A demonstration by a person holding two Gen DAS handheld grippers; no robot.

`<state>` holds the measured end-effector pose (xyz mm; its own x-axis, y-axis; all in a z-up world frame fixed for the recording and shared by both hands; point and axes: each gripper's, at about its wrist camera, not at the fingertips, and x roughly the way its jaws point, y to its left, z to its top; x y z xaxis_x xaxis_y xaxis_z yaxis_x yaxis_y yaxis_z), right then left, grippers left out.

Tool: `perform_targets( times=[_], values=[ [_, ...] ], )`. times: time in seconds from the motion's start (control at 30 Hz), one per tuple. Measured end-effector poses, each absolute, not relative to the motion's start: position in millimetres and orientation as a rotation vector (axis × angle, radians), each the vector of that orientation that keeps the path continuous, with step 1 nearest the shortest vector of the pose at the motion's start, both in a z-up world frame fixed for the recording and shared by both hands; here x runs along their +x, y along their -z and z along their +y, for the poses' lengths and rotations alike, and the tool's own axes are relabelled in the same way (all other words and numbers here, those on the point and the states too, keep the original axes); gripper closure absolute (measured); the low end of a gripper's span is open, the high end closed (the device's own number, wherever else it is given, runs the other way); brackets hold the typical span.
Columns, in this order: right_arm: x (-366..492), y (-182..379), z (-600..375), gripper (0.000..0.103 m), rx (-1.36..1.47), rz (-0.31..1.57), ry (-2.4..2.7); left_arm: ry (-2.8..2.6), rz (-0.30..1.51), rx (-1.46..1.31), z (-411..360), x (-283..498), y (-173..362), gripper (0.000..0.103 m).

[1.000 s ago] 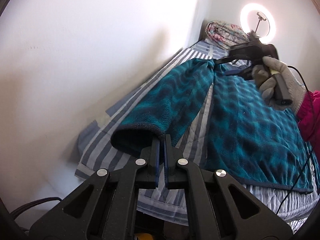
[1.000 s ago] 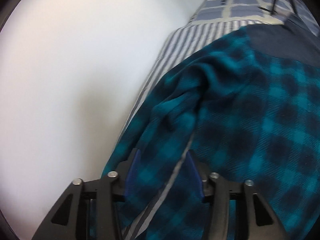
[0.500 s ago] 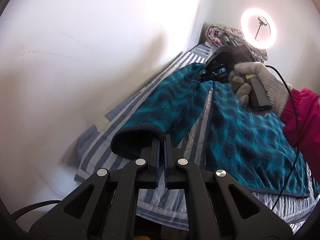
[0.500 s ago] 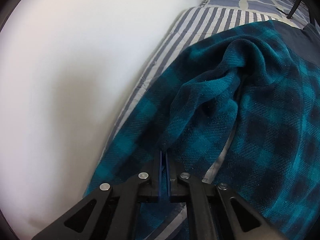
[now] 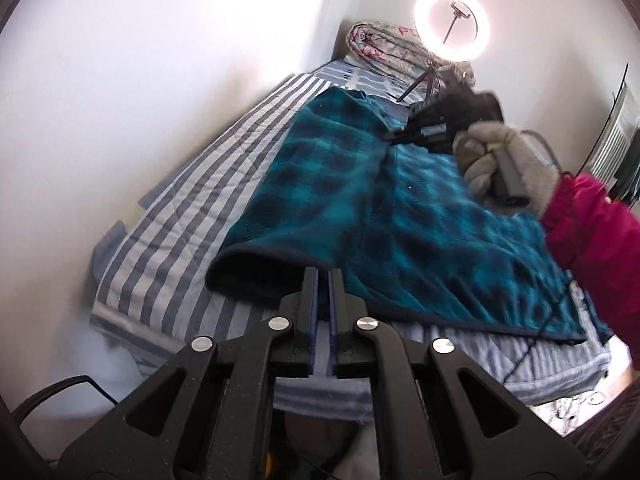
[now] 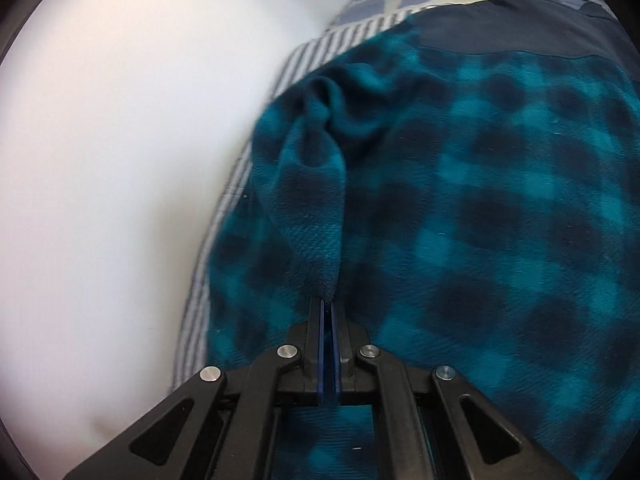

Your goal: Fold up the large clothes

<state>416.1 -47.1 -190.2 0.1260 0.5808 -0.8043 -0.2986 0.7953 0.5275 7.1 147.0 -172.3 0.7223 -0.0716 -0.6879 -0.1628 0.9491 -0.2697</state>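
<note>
A teal and dark plaid fleece garment (image 5: pixel 420 220) lies spread on the bed, its left sleeve laid over against the body. The sleeve's dark cuff (image 5: pixel 248 276) ends just before my left gripper (image 5: pixel 322 276). Its jaws are opening, with a narrow gap and no cloth pressed between the pads. In the right wrist view my right gripper (image 6: pixel 326 302) is shut on a pinched ridge of the fleece (image 6: pixel 316 208) near the shoulder. The left wrist view shows that right gripper (image 5: pixel 394 135) at the far end of the garment, held by a gloved hand (image 5: pixel 492 160).
A striped bedcover (image 5: pixel 192 208) lies under the garment, tight against a white wall (image 5: pixel 140 80) on the left. A ring light on a tripod (image 5: pixel 451 20) and a rolled floral quilt (image 5: pixel 384 46) stand at the head. A pink sleeve (image 5: pixel 592 232) and a cable (image 5: pixel 536 344) cross the right side.
The right gripper went from open to shut on the shoulder cloth and drew it right. The sleeve swung over against the garment's body. The left jaws parted slightly.
</note>
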Motion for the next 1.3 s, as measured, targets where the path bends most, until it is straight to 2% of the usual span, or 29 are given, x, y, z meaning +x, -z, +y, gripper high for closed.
perform_targets(
  times=[0.03,0.07,0.1,0.37,0.57,0.93,0.97,1.03,1.13,1.17,1.3],
  values=[
    [423,194,-45,0.103,0.247,1.299,-0.645,-0.064,0.763,-0.341,152,5,170,0.070],
    [424,198,-46,0.103,0.225,1.303,-0.635,-0.090,0.754,-0.373,161,2,169,0.041],
    [424,201,-45,0.103,0.213,1.305,-0.632,-0.131,0.741,-0.409,173,0,169,0.035],
    [421,206,-8,0.103,0.062,1.271,-0.604,-0.177,0.850,-0.715,228,29,209,0.035],
    [404,204,1,0.103,-0.006,1.251,-0.614,-0.152,0.841,-0.968,246,32,231,0.035],
    [392,219,-4,0.103,-0.015,1.244,-0.632,-0.118,0.856,-1.262,268,36,256,0.037],
    [391,215,-9,0.103,-0.016,1.243,-0.632,-0.126,0.860,-1.257,268,37,256,0.038],
    [388,213,-11,0.102,-0.022,1.239,-0.629,-0.135,0.895,-1.222,266,42,256,0.054],
    [384,208,-12,0.102,-0.027,1.237,-0.624,-0.158,0.937,-1.186,262,50,258,0.084],
    [383,208,-12,0.102,-0.028,1.236,-0.622,-0.159,0.948,-1.164,260,52,256,0.096],
    [377,199,-12,0.098,-0.048,1.234,-0.626,-0.199,0.907,-1.017,250,52,231,0.100]
  ],
)
